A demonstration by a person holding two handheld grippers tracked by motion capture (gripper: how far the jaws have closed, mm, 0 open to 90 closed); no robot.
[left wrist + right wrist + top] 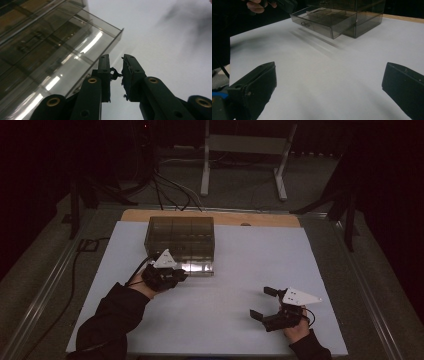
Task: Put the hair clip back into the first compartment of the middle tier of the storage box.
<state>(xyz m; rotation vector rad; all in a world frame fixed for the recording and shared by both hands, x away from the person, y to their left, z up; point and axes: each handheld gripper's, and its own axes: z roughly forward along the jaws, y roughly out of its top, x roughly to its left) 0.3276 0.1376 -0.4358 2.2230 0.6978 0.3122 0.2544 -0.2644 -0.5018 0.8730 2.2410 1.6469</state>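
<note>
A smoky see-through drawer cabinet (180,236) stands at the back left of the white table top (235,270). Its bottom drawer (198,266) is pulled out toward me, and the small handle (305,24) on its front is free. My left gripper (181,276) hovers at the drawer's front left corner. In the left gripper view its jaws (116,58) stand almost together with nothing held, next to the drawer wall (75,50). My right gripper (262,302) rests low at the front right, wide open (328,85) and empty, pointing toward the cabinet (362,15).
The white top sits on a wooden board (215,217) whose edge shows behind the cabinet. Beyond the table are cables (165,185) on the floor and a metal stand (245,150). Bare table lies between the two grippers.
</note>
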